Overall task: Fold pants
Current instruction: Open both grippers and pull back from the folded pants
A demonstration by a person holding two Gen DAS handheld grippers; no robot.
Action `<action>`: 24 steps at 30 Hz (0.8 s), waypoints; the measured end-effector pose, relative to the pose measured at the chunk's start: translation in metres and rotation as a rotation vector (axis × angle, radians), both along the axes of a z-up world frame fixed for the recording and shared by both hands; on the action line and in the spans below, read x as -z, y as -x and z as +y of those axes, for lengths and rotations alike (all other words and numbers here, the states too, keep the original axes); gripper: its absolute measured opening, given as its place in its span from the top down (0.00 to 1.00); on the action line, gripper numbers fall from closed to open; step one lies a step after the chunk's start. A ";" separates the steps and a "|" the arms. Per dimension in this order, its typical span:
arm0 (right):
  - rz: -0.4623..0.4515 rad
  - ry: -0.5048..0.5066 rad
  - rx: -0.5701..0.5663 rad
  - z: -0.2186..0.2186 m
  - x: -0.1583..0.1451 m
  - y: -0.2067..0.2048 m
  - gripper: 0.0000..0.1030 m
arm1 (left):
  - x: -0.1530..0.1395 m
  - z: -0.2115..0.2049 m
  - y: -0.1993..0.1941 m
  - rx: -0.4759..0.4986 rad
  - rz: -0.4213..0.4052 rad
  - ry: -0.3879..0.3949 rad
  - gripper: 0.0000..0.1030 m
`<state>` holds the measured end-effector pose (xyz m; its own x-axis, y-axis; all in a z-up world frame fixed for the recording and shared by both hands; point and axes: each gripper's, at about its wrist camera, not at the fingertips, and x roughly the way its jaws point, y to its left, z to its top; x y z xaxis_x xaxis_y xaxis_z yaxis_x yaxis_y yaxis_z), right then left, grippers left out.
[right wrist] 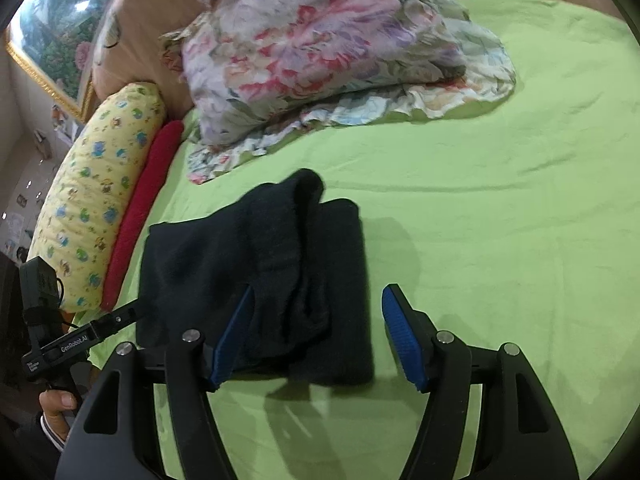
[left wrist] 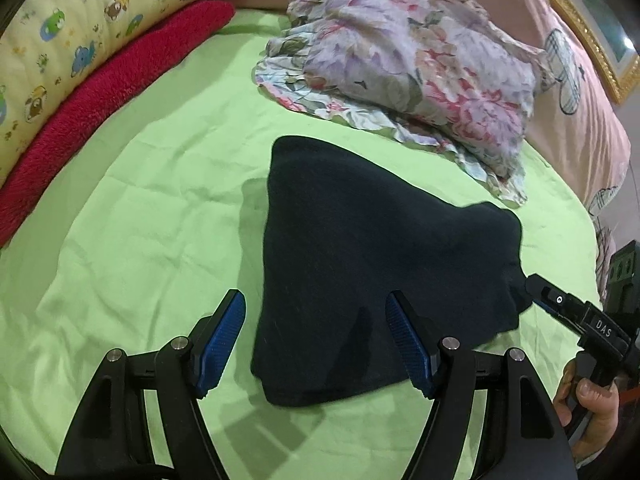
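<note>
Left wrist view, folded pants (left wrist: 360,272), both claws spread

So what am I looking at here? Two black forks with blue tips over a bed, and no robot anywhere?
Right, there is no robot. A person holds a pair of tongs in each hand, and a small camera on each looks forward along its fingers. One picture is from the left tongs, the other from the right tongs; each also shows the other pair at its edge. Both stand open with their blue pads apart, holding nothing. Between them, on the green sheet, lie the dark pants, already folded into a small bundle. Behind are a flowered cloth, a red towel and a yellow cartoon pillow.
</note>
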<state>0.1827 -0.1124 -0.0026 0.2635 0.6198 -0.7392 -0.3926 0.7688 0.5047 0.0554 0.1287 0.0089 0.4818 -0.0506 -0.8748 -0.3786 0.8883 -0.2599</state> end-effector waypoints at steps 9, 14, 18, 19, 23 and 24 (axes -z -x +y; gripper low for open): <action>-0.179 0.038 -0.122 0.013 -0.031 0.037 0.27 | -0.010 -0.024 0.026 0.015 0.019 -0.079 0.27; -0.253 0.060 -0.199 0.024 -0.038 0.058 0.26 | -0.013 -0.029 0.038 0.009 0.021 -0.107 0.27; -0.289 0.081 -0.241 0.030 -0.038 0.072 0.25 | -0.013 -0.035 0.047 0.009 0.038 -0.160 0.27; -0.294 0.090 -0.244 0.030 -0.036 0.075 0.24 | -0.012 -0.035 0.047 0.008 0.042 -0.167 0.27; -0.294 0.105 -0.238 0.027 -0.028 0.079 0.23 | -0.010 -0.038 0.053 0.004 0.057 -0.209 0.27; -0.296 0.105 -0.234 0.026 -0.026 0.079 0.23 | -0.010 -0.039 0.054 0.005 0.057 -0.226 0.27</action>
<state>0.1039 -0.0867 0.0236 0.3352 0.6133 -0.7152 -0.6801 0.6828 0.2668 0.0010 0.0895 0.0185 0.4320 0.1473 -0.8898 -0.3820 0.9236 -0.0325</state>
